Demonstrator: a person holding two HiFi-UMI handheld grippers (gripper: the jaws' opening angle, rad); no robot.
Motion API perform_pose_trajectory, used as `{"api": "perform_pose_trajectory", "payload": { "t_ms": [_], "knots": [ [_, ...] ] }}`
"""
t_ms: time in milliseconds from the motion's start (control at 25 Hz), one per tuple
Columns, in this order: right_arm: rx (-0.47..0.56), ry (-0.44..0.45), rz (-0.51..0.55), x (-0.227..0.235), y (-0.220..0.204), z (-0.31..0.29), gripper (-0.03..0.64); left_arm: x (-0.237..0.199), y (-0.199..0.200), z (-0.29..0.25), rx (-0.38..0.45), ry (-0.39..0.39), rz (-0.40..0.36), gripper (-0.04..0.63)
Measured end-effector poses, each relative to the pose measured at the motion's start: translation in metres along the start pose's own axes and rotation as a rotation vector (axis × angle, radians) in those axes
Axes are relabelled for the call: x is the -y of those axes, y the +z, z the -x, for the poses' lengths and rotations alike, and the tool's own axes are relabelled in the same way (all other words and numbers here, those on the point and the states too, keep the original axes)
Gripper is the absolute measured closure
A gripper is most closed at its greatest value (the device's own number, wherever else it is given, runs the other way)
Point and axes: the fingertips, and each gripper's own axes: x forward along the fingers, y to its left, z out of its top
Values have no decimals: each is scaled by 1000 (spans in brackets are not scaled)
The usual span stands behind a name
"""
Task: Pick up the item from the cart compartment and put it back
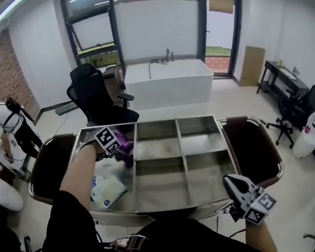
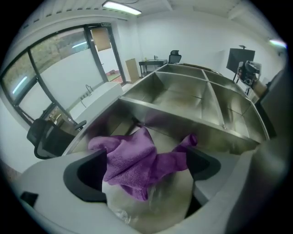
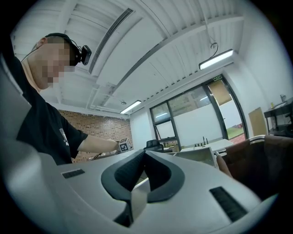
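The steel cart point(image 1: 205, 174) has the purple cloth point(image 2: 135, 157) bunched in its left compartment, sitting right between the left gripper point(image 2: 144, 170)'s wide-apart fingers with its long side running pad to pad and nothing squeezing it. The right gripper point(image 3: 143, 171) hangs well off by the near-right corner, jaws together and empty. No readable brand or label, just marker squares.

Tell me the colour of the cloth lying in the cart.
Purple; the cloth shows best in the left gripper view.
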Motion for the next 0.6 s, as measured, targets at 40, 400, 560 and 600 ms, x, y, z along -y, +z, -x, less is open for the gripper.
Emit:
{"api": "perform_pose_trajectory", "payload": {
  "t_ms": [40,400,560,600],
  "knots": [
    [-1,-6,-1,0,1,2,617,-1,-3,-6,-13,-5,0,55],
    [-6,-42,-4,-1,1,10,617,2,-20,-32,-52,-62,56,117],
    [-17,-23,13,-3,-1,4,617,-3,-21,-28,-40,2,60,379],
    [-18,-16,16,-4,-1,2,617,-6,-22,-26,-37,26,61,412]
  ]
}}
